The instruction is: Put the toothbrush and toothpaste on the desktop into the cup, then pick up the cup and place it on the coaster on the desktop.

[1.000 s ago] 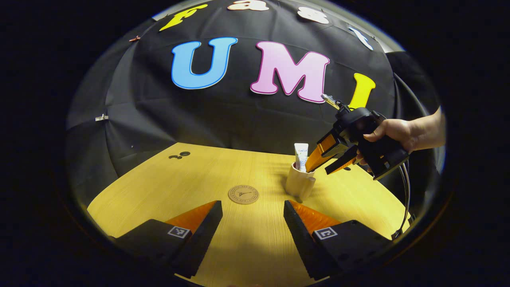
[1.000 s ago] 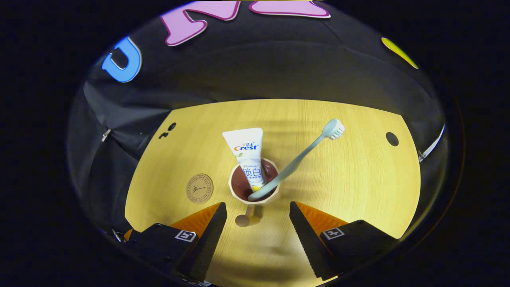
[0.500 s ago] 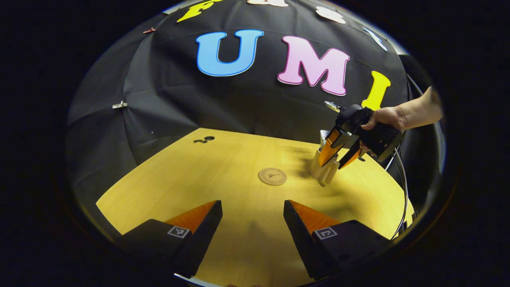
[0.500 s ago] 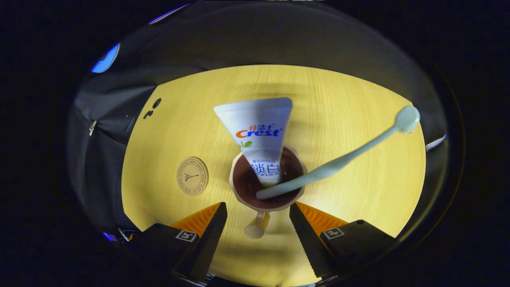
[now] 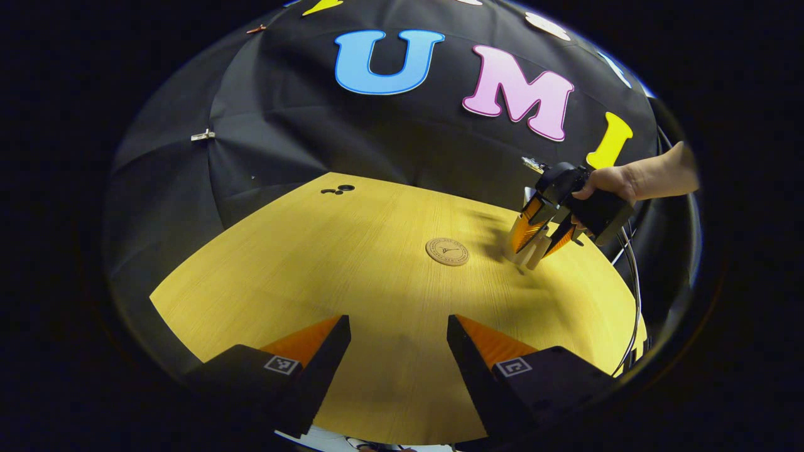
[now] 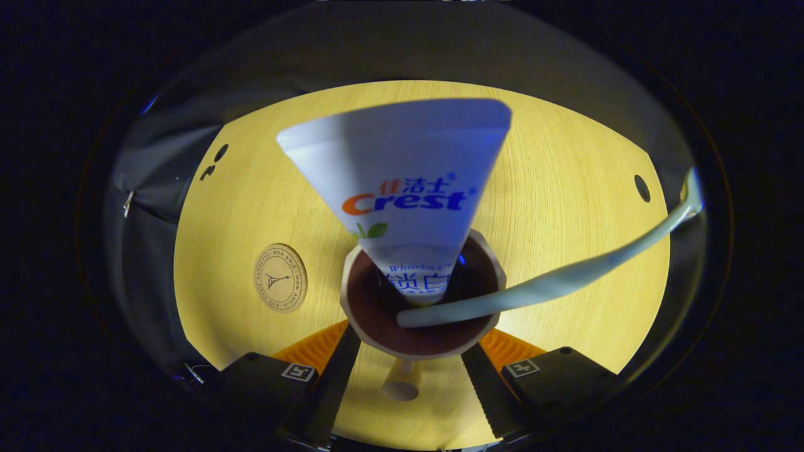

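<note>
- Evidently the loading step was done: the toothpaste (image 6: 402,188) stood upright in the cup (image 6: 422,344), and the toothbrush (image 6: 546,282) leaned out over the rim toward the right.
- The right gripper (image 6: 408,376) sat low around the cup, one finger on either side of the body, with the handle pointing toward the camera between them. The fingers were spread and looked close to the walls, but I could not tell whether they pressed on them yet.
- From the left gripper view, the hand (image 5: 612,182) brought that right gripper (image 5: 541,242) down over the cup (image 5: 526,251) at the far right of the table (image 5: 352,263).
- The coaster (image 5: 447,252) lay flat just left of the cup, apart from it and bare.
- The left gripper (image 5: 399,351) hung wide apart and empty over the near edge.
- By my judgement the step in hand was grasping the cup. The next move called for a firm, level squeeze, a straight lift, then a short carry left onto the coaster without tipping the leaning toothbrush out.
</note>
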`<state>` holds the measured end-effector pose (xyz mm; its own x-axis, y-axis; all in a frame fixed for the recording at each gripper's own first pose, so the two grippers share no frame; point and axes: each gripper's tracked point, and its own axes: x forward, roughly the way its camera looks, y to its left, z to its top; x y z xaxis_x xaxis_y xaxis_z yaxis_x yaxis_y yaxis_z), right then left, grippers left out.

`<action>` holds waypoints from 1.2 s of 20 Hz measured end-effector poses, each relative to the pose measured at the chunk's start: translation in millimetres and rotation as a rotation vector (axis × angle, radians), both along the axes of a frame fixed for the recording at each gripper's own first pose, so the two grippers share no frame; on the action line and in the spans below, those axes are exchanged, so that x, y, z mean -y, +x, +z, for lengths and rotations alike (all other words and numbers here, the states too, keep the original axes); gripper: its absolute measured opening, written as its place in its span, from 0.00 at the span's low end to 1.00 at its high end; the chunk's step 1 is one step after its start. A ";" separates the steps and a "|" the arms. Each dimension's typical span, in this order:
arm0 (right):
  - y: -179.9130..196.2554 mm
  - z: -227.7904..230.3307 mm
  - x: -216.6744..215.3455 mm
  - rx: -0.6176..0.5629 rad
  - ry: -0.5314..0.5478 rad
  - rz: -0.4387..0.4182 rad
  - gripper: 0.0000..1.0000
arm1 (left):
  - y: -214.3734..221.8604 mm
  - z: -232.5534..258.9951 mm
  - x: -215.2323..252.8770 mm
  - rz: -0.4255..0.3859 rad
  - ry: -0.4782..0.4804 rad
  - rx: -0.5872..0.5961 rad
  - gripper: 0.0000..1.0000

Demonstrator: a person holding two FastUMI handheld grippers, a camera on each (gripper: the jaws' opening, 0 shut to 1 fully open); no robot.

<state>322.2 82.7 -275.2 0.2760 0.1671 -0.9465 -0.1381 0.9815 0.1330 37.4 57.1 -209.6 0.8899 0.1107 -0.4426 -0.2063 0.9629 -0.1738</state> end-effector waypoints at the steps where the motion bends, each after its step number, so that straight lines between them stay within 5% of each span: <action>1: 0.9 -1.2 0.5 0.001 -0.006 0.001 0.91 | 0.0 1.1 0.7 -0.004 0.001 0.001 0.98; 10: 2.5 -3.7 -1.1 0.005 -0.001 0.017 0.58 | -3.3 -7.9 14.5 -0.054 0.016 -0.036 0.98; 11: 2.9 -3.4 -2.7 0.011 -0.007 0.028 0.28 | -3.7 -8.8 17.2 -0.059 0.014 -0.040 0.98; 12: 2.7 -5.3 -3.6 0.017 -0.016 0.047 0.34 | -2.6 -9.8 18.0 -0.062 0.013 -0.041 0.98; 24: 4.9 16.9 -7.6 0.117 -0.059 0.164 0.29 | -6.4 -20.7 18.5 -0.073 0.020 -0.049 0.98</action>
